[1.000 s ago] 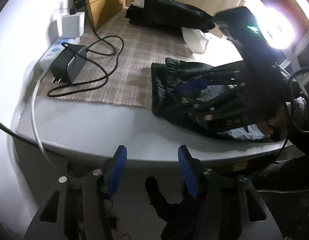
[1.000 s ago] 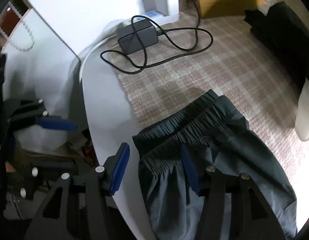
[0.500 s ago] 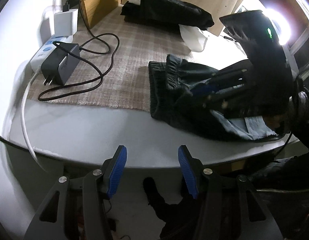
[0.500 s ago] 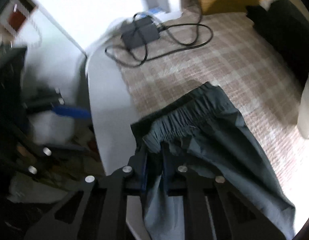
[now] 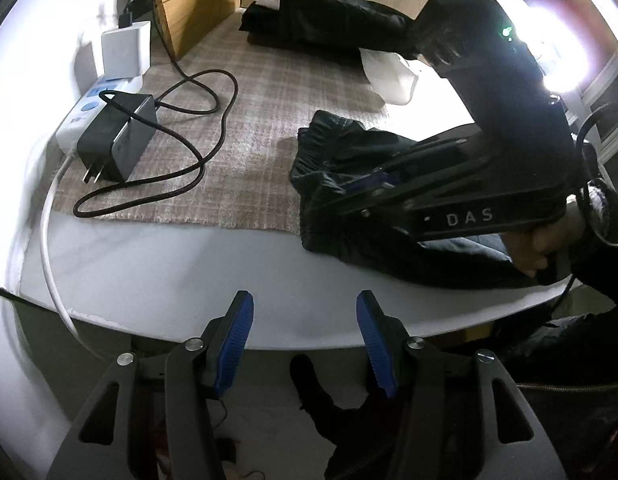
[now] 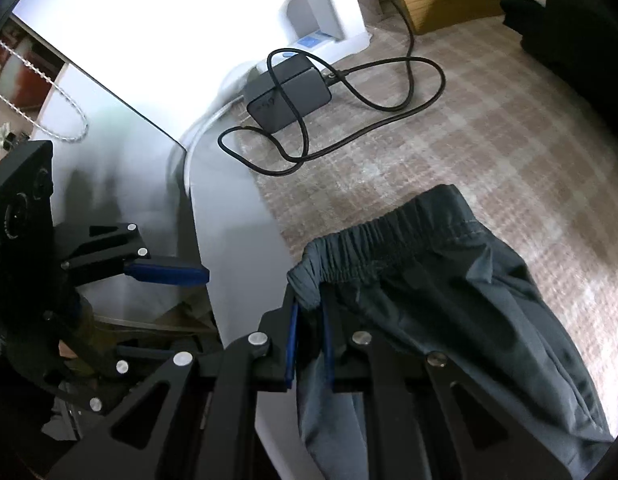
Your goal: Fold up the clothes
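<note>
Right gripper (image 6: pixel 309 344): jaws nearly together, pinching the near corner of the elastic waistband of the dark shorts (image 6: pixel 449 300). Cloth sits between the blue pads. Jaws have just been closing onto this corner.

Shorts lie at the near edge of the grey table (image 5: pixel 169 272), waistband end resting partly on the checked mat (image 5: pixel 261 128), leg end trailing off toward the person's side. Fabric is bunched and creased; no neat fold visible yet.

Left gripper (image 5: pixel 305 344): jaws about half apart, nothing between them, hanging off the table edge well apart from the shorts.

Progress, by judgement: early. One corner secured, no fold made. Left to do: take a second hold, spread the garment flat, fold it.

Around: black power adapter (image 5: pixel 117 144) with looped cable (image 5: pixel 197 148) on the mat's left part, white power strip (image 5: pixel 85 116) beside it, dark clothes (image 5: pixel 329 24) piled at the far end of the mat.
</note>
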Available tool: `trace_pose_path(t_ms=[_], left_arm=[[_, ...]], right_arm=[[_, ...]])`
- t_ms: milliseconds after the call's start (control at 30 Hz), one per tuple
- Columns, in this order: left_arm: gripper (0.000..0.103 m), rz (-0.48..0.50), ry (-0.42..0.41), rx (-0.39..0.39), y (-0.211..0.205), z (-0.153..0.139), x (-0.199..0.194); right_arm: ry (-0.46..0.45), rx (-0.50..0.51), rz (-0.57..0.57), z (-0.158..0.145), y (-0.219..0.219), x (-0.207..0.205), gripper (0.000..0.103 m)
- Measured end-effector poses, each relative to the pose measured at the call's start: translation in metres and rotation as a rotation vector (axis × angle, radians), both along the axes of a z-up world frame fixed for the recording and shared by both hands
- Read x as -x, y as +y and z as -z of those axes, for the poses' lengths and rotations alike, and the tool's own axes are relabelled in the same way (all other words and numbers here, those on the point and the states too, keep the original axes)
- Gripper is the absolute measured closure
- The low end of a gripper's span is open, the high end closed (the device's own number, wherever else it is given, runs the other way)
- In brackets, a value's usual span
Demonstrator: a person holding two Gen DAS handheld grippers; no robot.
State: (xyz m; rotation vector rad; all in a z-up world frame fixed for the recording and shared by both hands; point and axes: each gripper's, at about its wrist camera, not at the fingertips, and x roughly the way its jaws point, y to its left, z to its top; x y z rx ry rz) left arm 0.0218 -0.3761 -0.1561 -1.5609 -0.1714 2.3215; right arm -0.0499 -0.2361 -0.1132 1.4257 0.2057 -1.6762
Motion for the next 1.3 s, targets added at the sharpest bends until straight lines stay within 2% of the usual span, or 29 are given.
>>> trace_pose_path(t_ms=[33, 100, 133, 167, 267, 367, 500, 600, 700, 833, 933, 1033, 1133, 1200, 1300], left_arm=[[0.052, 0.005, 0.0, 0.0, 0.001, -0.001, 0.0], [0.052, 0.014, 0.01, 0.002, 0.004, -0.006, -0.001], [0.052, 0.018, 0.018, 0.001, 0.006, -0.009, 0.0], [0.052, 0.021, 0.028, -0.002, 0.007, -0.012, 0.001], [0.052, 0.039, 0.056, -0.031, 0.013, -0.024, 0.007], [0.052, 0.086, 0.083, -0.053, 0.029, -0.029, 0.015], [0.052, 0.116, 0.051, -0.062, 0.049, -0.015, 0.034], [0.052, 0.083, 0.017, -0.045, 0.046, -0.012, 0.046], [0.052, 0.054, -0.008, -0.073, 0.041, -0.016, 0.065], [0.052, 0.072, -0.081, 0.031, 0.052, 0.001, 0.095], [0.052, 0.102, -0.149, 0.109, 0.066, 0.019, 0.108], [0.05, 0.136, -0.157, 0.135, 0.079, 0.017, 0.109], [0.051, 0.171, -0.14, 0.215, 0.09, 0.012, 0.105], [0.06, 0.192, -0.114, 0.272, 0.096, 0.009, 0.101], [0.075, 0.189, -0.115, 0.27, 0.096, 0.002, 0.099]], right_arm=[[-0.007, -0.001, 0.0, -0.001, 0.001, 0.0, 0.09], [-0.035, -0.026, 0.017, -0.008, 0.01, 0.001, 0.074], [-0.037, -0.019, 0.035, -0.017, 0.021, 0.002, 0.061], [-0.036, -0.009, 0.053, -0.027, 0.032, 0.003, 0.059], [-0.001, 0.066, 0.148, -0.047, 0.074, 0.019, 0.059], [-0.037, 0.073, 0.219, -0.033, 0.094, 0.04, 0.059], [0.029, -0.133, 0.245, 0.004, 0.091, 0.056, 0.059], [0.084, -0.14, 0.24, -0.01, 0.095, 0.05, 0.06], [0.116, -0.068, 0.233, -0.031, 0.105, 0.033, 0.06], [0.198, -0.082, 0.265, -0.041, 0.131, 0.01, 0.06], [0.21, -0.082, 0.28, -0.036, 0.153, 0.003, 0.06], [0.194, -0.094, 0.331, -0.026, 0.173, -0.001, 0.06], [0.16, -0.059, 0.394, -0.019, 0.192, 0.001, 0.06], [0.151, -0.041, 0.412, -0.015, 0.199, 0.001, 0.06], [0.15, -0.04, 0.417, -0.009, 0.204, -0.001, 0.06]])
